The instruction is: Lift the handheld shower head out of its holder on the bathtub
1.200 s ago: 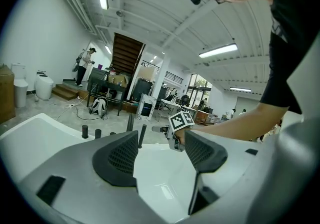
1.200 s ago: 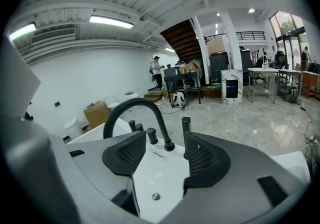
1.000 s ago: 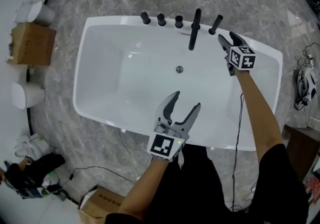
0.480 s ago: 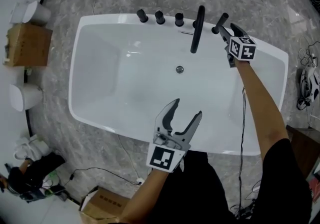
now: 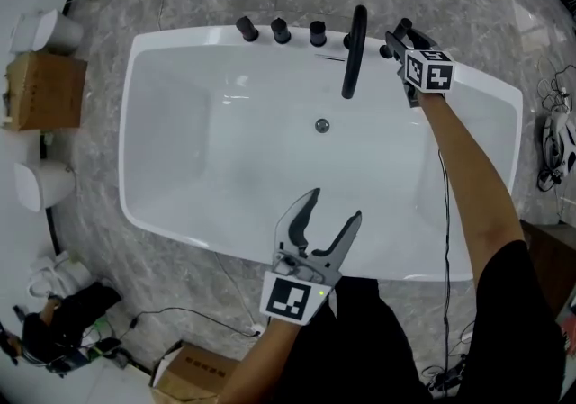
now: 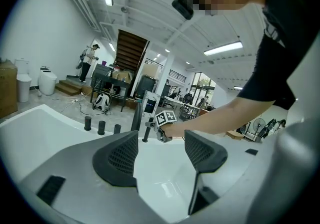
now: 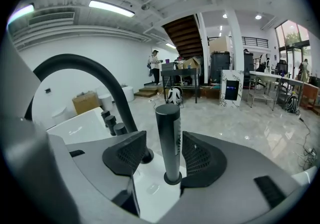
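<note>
Right gripper view: the black cylindrical handheld shower head (image 7: 168,133), upright in its holder (image 7: 173,179) on the white bathtub rim (image 7: 150,189), is straddled by the right gripper (image 7: 165,154)'s parted jaws; the left gripper (image 6: 161,154)'s jaws are spread, empty.

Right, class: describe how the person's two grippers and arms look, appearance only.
The left gripper and right gripper are grey, with curved dark jaws and mesh-textured pads. Each carries a white cube with black square markers. The person wears a black short-sleeved top; forearms bare.
</note>
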A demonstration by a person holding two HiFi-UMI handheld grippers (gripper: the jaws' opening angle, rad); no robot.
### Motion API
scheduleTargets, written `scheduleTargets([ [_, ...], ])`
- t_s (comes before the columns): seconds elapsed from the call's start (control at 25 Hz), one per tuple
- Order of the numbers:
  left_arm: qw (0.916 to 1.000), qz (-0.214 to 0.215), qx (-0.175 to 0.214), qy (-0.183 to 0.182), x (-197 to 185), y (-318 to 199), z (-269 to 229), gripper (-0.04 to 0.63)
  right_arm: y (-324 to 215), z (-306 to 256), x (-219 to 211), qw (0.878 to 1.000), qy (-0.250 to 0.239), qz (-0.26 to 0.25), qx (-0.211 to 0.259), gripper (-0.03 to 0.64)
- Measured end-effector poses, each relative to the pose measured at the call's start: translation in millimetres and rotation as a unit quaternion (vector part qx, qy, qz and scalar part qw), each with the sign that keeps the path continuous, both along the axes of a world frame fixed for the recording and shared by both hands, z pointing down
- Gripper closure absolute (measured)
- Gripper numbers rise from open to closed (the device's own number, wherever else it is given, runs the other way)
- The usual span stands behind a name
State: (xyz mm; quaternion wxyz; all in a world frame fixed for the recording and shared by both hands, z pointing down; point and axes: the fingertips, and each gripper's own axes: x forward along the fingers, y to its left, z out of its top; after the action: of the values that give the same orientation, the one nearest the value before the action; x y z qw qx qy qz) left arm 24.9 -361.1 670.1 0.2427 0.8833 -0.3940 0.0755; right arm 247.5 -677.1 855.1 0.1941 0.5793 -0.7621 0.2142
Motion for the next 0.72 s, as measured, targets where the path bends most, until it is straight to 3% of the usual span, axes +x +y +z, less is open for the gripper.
scheduleTargets([
  [0.12,1.0000,-0.002,-0.006,-0.005,-5.1,2.3,3.0,0.327,-5.3,-1.4,2.0,1.000,0.012,0.007,0.002,0.411],
  [0.24,0.9999,-0.008,-0.008,-0.002,-10.8,2.3,3.0,0.343,-6.3,-0.4,10.0,1.000,0.004,0.029,-0.008,0.488],
  [0.72,0.9998,-0.002,0.020,-0.004,-22.5,3.8,-20.8,0.573,4.3,-10.2,9.5,1.000,0.020,0.018,-0.008,0.495],
])
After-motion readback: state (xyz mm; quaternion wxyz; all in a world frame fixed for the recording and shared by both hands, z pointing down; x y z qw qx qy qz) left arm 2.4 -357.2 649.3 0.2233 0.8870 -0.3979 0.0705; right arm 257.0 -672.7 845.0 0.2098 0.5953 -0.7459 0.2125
